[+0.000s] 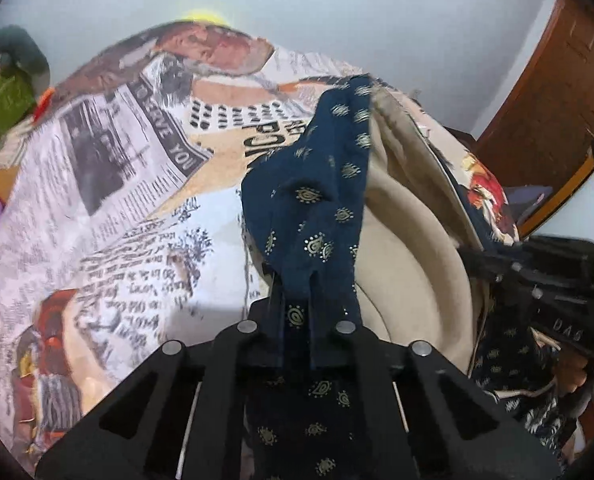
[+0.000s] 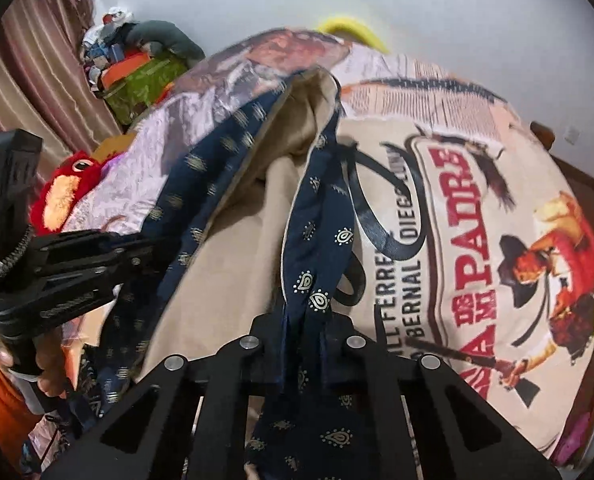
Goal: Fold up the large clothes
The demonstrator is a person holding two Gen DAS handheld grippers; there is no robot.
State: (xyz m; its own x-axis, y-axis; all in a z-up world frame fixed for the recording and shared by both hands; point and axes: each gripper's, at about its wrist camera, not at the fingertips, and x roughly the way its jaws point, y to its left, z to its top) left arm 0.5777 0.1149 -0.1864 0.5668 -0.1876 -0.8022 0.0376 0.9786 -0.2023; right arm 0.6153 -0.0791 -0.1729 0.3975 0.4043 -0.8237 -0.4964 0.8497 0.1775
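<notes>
The navy patterned garment is pinched at its edge by the left tool and the right tool, above the middle of the printed bedspread. Both corners should be lifted evenly and kept taut, so the cream lining is folded inside.

Bed w/ printed sheet, navy garment on it

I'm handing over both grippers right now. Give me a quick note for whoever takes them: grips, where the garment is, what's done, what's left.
Left gripper: shut on a navy patterned edge of the garment.
Right gripper: shut on another navy edge of it.
The garment, navy outside with a beige lining, lies bunched on the printed bedsheet between both grippers.
Done: both edges gripped.
Left: spread it flat, then fold; no fold visible yet.
</notes>
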